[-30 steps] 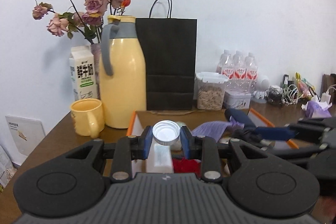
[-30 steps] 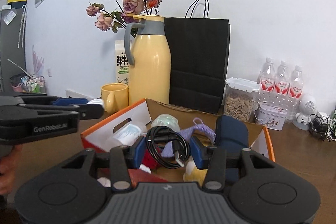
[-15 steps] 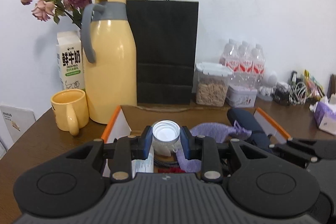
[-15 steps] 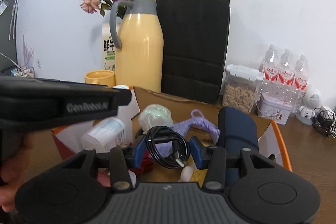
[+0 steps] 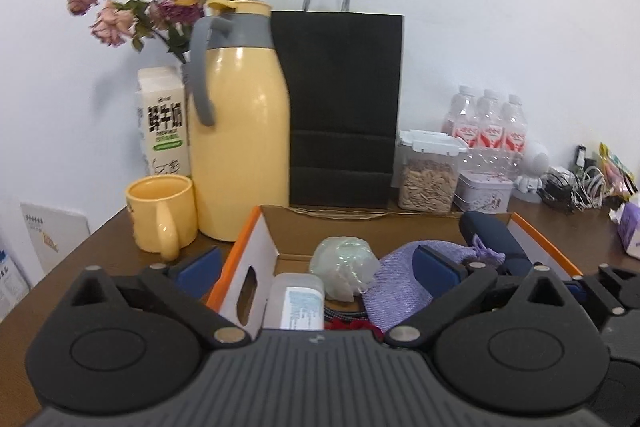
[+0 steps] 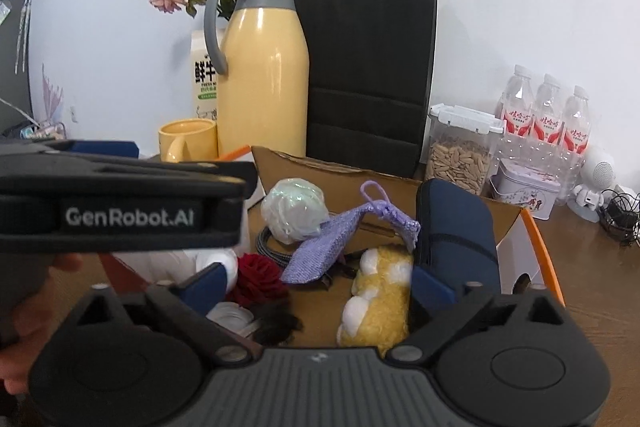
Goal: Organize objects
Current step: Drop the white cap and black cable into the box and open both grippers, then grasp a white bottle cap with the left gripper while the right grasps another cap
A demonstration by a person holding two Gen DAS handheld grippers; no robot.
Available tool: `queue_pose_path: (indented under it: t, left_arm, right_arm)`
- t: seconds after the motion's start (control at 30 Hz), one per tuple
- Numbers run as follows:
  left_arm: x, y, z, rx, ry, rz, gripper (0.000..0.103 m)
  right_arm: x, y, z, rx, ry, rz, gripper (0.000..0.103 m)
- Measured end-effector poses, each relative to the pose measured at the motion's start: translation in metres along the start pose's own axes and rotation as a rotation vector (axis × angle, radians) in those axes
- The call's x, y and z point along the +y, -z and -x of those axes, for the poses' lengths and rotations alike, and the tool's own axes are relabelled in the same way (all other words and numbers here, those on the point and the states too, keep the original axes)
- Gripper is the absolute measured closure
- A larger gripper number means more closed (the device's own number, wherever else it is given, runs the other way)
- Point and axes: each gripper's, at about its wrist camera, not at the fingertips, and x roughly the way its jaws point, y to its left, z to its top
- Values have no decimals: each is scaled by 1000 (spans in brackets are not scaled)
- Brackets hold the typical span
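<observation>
I have both grippers over the cardboard box (image 5: pixel 276 227) on the brown table (image 5: pixel 100 247), and both sets of jaws are opening, already standing wide with nothing pinched between them; the left gripper (image 5: pixel 316 267) spreads its blue pads (image 5: pixel 198 265) so far that one sits outside the box's orange-edged left wall and the other over the purple pouch (image 5: pixel 396 287); between them, in the box's near left corner, a white plastic bottle (image 5: pixel 298 301) with a pale blue label lies free of either pad; just behind it sits a crumpled greenish-white wad (image 5: pixel 346 271), and a dark blue case (image 5: pixel 492 239) leans along the right side; the right gripper (image 6: pixel 316 283) also hangs with its fingers spread, one pad near a red fuzzy thing (image 6: pixel 260 277), the other just beside the blue case; directly between them lies a yellow and white plush toy (image 6: pixel 380 299), untouched as far as I can tell; a dark braided cable (image 6: pixel 266 245) rests on the box floor under the wad and the pouch; from the right wrist view the left gripper crosses the left of the picture, with part of a hand (image 6: pixel 24 307) showing under it; behind the box stand a yellow jug (image 5: pixel 240 147), a yellow mug (image 5: pixel 160 211), a milk carton (image 5: pixel 162 119), a black paper bag (image 5: pixel 344 107), a clear jar of seeds (image 5: pixel 428 175) and water bottles (image 5: pixel 484 123), all against the white wall.
</observation>
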Motion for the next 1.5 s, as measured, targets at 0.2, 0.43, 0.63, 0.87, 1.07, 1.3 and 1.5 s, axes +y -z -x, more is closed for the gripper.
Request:
queue_pose_path:
  t: [0.2, 0.43, 0.63, 0.87, 1.07, 1.3, 1.5]
  left_arm:
    - [3, -2, 4, -6, -7, 14, 0]
    - [2, 0, 8, -14, -5, 10, 0]
    - [8, -2, 23, -52, 3, 17, 0]
    - [20, -2, 46, -63, -10, 24, 0]
    - [34, 5, 59, -25, -43, 16, 0]
    - [52, 19, 66, 28, -98, -2, 0]
    - [65, 37, 68, 93, -124, -13, 0]
  right_arm:
    - [1, 0, 6, -8, 15, 1, 0]
    - [2, -1, 12, -18, 20, 9, 0]
    - [0, 0, 27, -43, 27, 11, 0]
    - [-5, 5, 49, -66, 37, 9, 0]
    - [-7, 10, 66, -76, 43, 19, 0]
    - [-6, 22, 75, -42, 49, 41, 0]
    - [-5, 37, 77, 8, 47, 46, 0]
